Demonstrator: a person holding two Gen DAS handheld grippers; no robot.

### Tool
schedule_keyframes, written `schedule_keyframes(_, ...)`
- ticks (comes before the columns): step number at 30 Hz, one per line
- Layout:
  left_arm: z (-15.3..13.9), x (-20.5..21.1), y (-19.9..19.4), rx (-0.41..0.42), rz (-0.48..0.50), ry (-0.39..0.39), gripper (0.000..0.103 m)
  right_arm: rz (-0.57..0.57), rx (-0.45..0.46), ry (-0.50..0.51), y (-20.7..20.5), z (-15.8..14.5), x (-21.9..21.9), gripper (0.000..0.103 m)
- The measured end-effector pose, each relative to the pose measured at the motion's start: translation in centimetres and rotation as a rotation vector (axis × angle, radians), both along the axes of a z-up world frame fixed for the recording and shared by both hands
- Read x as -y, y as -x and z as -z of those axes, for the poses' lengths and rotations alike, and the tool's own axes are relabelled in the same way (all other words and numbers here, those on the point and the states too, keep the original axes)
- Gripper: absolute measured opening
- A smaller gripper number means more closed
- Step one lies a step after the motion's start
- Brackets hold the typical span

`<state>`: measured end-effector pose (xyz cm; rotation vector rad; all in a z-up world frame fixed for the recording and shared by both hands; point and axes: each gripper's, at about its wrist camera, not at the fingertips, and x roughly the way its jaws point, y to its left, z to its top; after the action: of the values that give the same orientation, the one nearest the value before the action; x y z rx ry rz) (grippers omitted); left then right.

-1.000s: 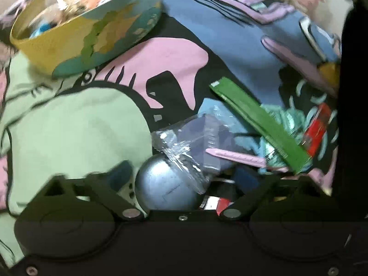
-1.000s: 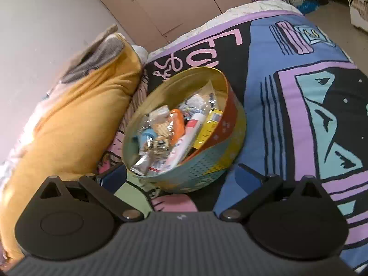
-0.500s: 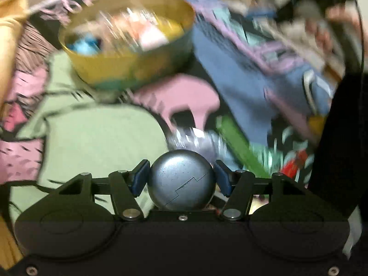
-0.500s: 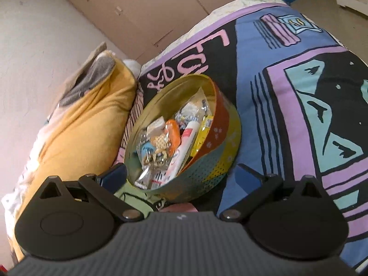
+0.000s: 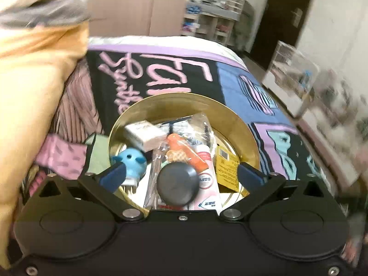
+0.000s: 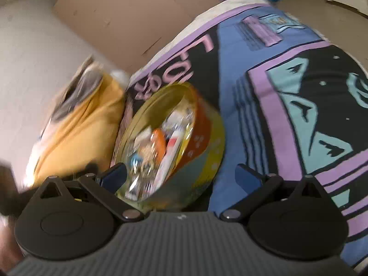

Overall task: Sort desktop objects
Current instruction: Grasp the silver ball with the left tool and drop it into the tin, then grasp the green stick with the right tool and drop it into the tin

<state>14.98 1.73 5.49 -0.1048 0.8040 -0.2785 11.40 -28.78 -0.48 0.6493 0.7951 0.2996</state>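
- Left gripper (image 5: 181,174): jaws opening, spread wide, pads clear of the dark ball (image 5: 178,187) dropping between them
- Round tin (image 5: 249,138): directly below, already part-filled
- Step: release into tin; next, probably withdraw for another object
- Right gripper (image 6: 180,176): open, empty

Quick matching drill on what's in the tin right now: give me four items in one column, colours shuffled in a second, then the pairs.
Items:
1. ball
2. bird-shaped toy
3. tube
4. packet with a barcode

Colours:
A. yellow
B. white with red print
C. dark grey
D. light blue

Pairs: 1-C, 2-D, 3-B, 4-A
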Motion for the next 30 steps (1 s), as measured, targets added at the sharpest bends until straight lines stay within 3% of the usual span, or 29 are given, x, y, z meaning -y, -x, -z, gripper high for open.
schedule_keyframes(2, 0.5, -1.4, 1.0, -0.040, -0.004, 0.036, 0.103, -0.168, -0.072, 0.017, -0.3, 0.6, -1.9, 0.102)
schedule_keyframes(7, 2.1, -4.1, 6.8, -0.041, 0.055, -0.092, 0.103, -0.532, -0.360, -0.008, -0.2, 4.5, -7.9, 0.102)
schedule_keyframes(9, 2.8, -5.0, 9.5, -0.034, 0.087, -0.127, 0.103, -0.594, -0.414, 0.075, 0.6, 5.6, -9.8, 0.101)
schedule_keyframes(14, 4.8, -6.0, 14.2, -0.021, 0.132, -0.163, 0.103, -0.652, -0.389, 0.333, 2.7, 6.4, -13.4, 0.087)
schedule_keyframes(16, 5.6, -6.3, 14.5, -0.072, 0.141, -0.144, 0.103, -0.666, -0.364, 0.368, 3.4, 6.5, -14.4, 0.086)
schedule_keyframes(18, 6.0, -6.1, 14.3, -0.089, 0.160, -0.165, 0.103, -0.659, -0.350, 0.378, 3.7, 6.6, -14.9, 0.076)
schedule_keyframes(19, 6.2, -5.9, 14.3, -0.094, 0.164, -0.188, 0.103, -0.658, -0.339, 0.395, 3.8, 6.7, -15.2, 0.068)
schedule_keyframes(20, 6.4, -5.8, 14.0, -0.095, 0.167, -0.198, 0.103, -0.665, -0.331, 0.401, 3.9, 6.9, -15.3, 0.040)
schedule_keyframes(22, 6.9, -5.8, 13.7, -0.112, 0.185, -0.196, 0.103, -0.684, -0.340, 0.364, 3.7, 7.1, -15.1, 0.006)
schedule_keyframes(24, 7.6, -5.8, 13.4, -0.156, 0.220, -0.187, 0.103, -0.670, -0.329, 0.357, 3.8, 7.0, -14.9, 0.005)
schedule_keyframes(28, 9.1, -6.2, 13.6, -0.231, 0.331, -0.159, 0.103, -0.587, -0.257, 0.242, 3.5, 5.0, -12.9, 0.005)
schedule_keyframes(30, 10.0, -6.5, 13.9, -0.286, 0.388, -0.113, 0.103, -0.554, -0.210, 0.236, 3.3, 3.7, -11.9, 0.005)
